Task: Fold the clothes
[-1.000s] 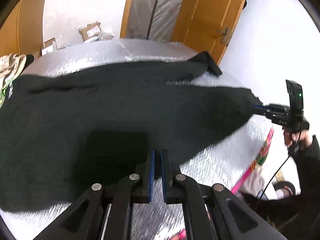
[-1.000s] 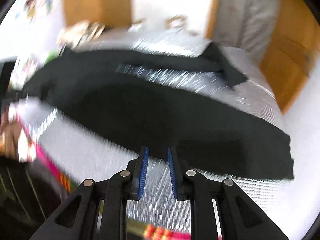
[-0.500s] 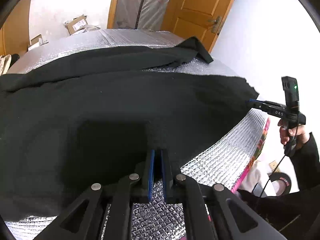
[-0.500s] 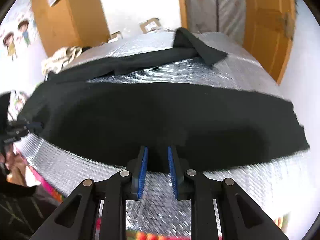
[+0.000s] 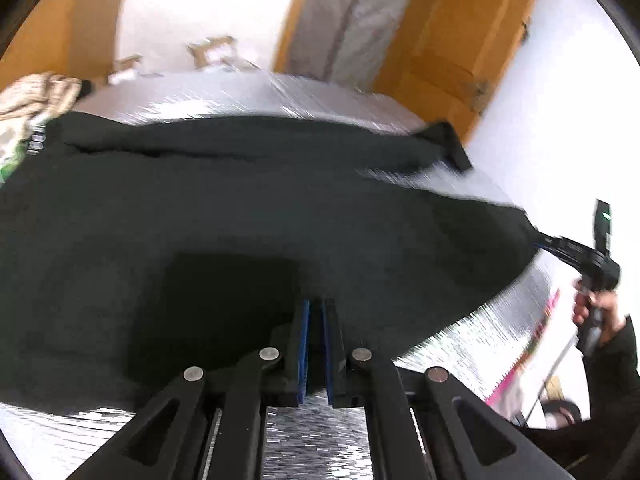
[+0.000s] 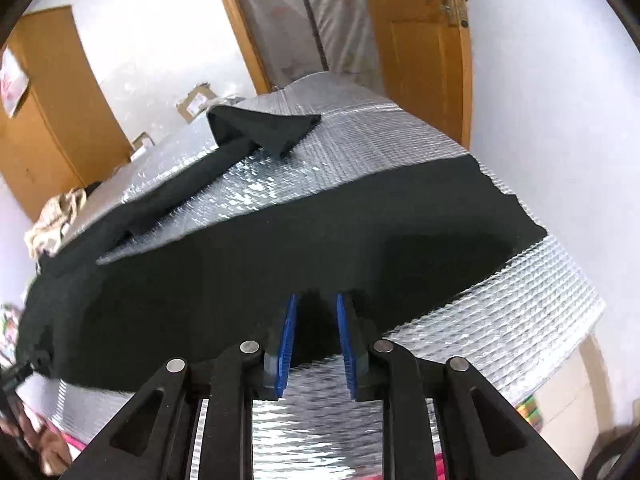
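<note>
A black garment point(image 5: 248, 240) is spread over the silver-covered table point(image 6: 520, 320), its near hem pinched by the nearly closed left gripper point(image 5: 315, 344) and the slightly wider right gripper point(image 6: 316, 344), seemingly so the cloth can be pulled flat or carried over for folding.

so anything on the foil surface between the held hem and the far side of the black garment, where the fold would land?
Nothing visible. Both grippers, left gripper and right gripper, pinch the near edge of the black garment; beyond it only its own sleeve lies on the foil mat. A beige cloth sits off at the left edge.
</note>
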`<state>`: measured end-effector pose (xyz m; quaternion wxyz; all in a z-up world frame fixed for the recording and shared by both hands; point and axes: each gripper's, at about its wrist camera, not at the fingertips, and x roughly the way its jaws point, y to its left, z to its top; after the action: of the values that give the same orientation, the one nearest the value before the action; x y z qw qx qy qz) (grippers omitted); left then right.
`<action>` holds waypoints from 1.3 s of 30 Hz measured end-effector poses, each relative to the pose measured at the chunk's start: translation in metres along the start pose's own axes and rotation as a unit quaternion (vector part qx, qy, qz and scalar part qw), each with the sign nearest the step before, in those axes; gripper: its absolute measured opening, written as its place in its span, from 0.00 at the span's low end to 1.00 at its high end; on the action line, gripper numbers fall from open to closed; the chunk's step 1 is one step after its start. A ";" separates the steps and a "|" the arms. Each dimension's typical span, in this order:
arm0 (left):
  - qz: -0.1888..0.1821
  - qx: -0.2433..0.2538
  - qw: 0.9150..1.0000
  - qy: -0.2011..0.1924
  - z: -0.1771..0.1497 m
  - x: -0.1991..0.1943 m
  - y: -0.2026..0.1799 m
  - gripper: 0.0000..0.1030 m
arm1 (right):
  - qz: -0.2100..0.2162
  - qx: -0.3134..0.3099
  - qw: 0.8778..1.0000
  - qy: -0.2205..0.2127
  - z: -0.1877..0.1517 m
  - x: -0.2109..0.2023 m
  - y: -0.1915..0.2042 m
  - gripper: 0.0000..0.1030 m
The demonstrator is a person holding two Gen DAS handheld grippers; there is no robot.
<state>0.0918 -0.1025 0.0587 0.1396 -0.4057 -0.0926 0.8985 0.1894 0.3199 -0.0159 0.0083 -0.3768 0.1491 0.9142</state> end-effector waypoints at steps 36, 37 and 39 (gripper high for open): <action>0.106 -0.134 0.985 -0.013 -0.014 -0.015 0.091 0.05 | 0.186 -0.231 0.949 0.109 0.013 0.104 0.219 0.23; 0.114 -0.136 0.984 -0.014 -0.016 -0.019 0.093 0.05 | 0.188 -0.232 0.948 0.110 0.012 0.104 0.220 0.23; 0.119 -0.146 0.982 -0.018 -0.020 -0.024 0.098 0.05 | 0.188 -0.232 0.948 0.110 0.013 0.105 0.222 0.23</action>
<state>0.1055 -0.2017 0.0352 -0.0310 -0.4140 -0.1762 0.8925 0.0766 0.1014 -0.0209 -0.2679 -0.4317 0.0005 0.8613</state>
